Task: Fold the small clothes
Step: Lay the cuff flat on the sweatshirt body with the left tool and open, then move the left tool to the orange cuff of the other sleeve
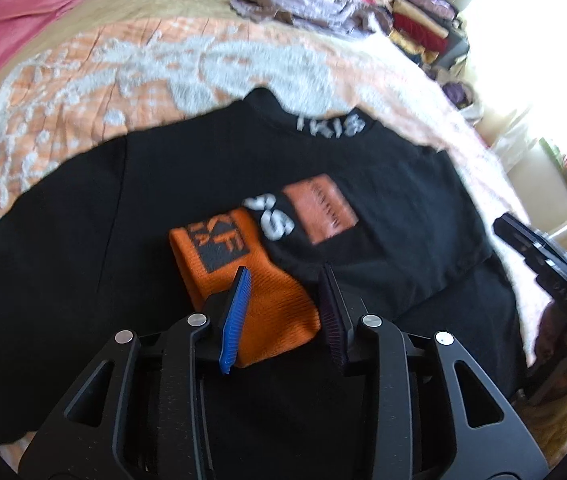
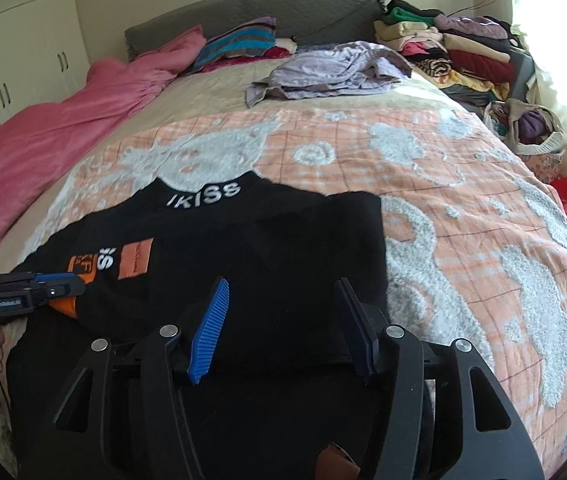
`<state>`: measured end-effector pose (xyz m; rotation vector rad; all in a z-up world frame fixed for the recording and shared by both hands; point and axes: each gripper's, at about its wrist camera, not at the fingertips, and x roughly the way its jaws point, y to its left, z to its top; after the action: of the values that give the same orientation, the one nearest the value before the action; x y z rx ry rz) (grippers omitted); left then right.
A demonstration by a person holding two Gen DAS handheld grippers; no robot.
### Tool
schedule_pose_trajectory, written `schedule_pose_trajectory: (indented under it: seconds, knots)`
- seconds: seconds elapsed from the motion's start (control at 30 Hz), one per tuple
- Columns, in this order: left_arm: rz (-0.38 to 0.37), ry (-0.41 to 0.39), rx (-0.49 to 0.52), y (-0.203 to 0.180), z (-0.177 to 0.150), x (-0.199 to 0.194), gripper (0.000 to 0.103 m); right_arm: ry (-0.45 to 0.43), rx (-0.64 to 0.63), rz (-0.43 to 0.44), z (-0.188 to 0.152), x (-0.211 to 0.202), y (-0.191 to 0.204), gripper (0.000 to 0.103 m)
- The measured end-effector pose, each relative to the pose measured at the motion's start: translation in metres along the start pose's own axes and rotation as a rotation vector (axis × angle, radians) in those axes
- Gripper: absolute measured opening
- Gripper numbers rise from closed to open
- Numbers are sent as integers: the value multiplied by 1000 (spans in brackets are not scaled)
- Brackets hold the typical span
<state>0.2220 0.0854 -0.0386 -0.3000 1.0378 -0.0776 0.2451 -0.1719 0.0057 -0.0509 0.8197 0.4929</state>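
Left wrist view: black shirt [image 1: 203,184] lies spread on the bed [image 1: 83,80], an orange cuff [image 1: 251,280] folded onto it. Left tool [image 1: 287,280] is open above the cuff, gripping nothing.

Right wrist view: right tool [image 2: 281,292] is open too, over the shirt's folded side, pads clear of the cloth.

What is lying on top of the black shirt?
An orange cuff, folded over the black shirt, lies on its front near the printed patches. It hides part of the print beneath. The open left gripper hovers over it. Under the shirt, the bedspread is covered.
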Motion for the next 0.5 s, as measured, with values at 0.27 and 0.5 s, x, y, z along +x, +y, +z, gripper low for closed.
schedule_pose_trajectory:
  seconds: [0.27,0.5]
  knots:
    - [65,13,15,0,-10,7,35,193,19,-17,-16,37,-7,63]
    - [49,10,8,-1,-14,-2,54,213,89,20,-20,41,-15,72]
